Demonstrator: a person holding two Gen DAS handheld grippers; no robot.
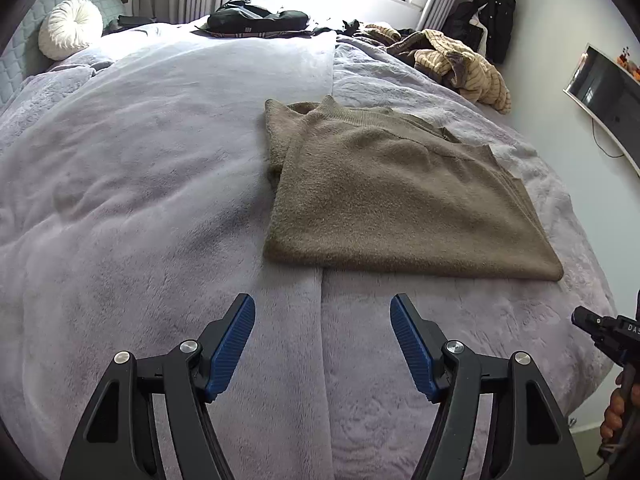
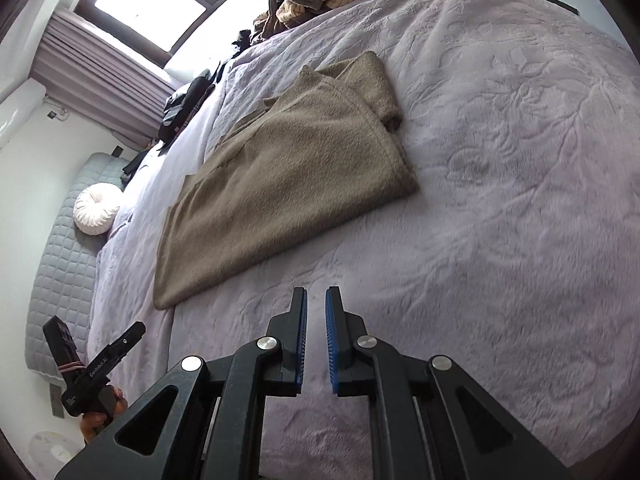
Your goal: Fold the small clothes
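A brown-olive knit sweater lies folded flat on the lilac bed cover. It also shows in the right wrist view. My left gripper is open and empty, hovering above the cover just short of the sweater's near edge. My right gripper is nearly shut with a narrow gap between the blue pads, empty, above the cover near the sweater's hem. The right gripper's body also shows at the right edge of the left wrist view.
A pile of striped beige and brown clothes lies at the far right of the bed. A black bag and a round white cushion lie near the headboard. A wall screen hangs on the right.
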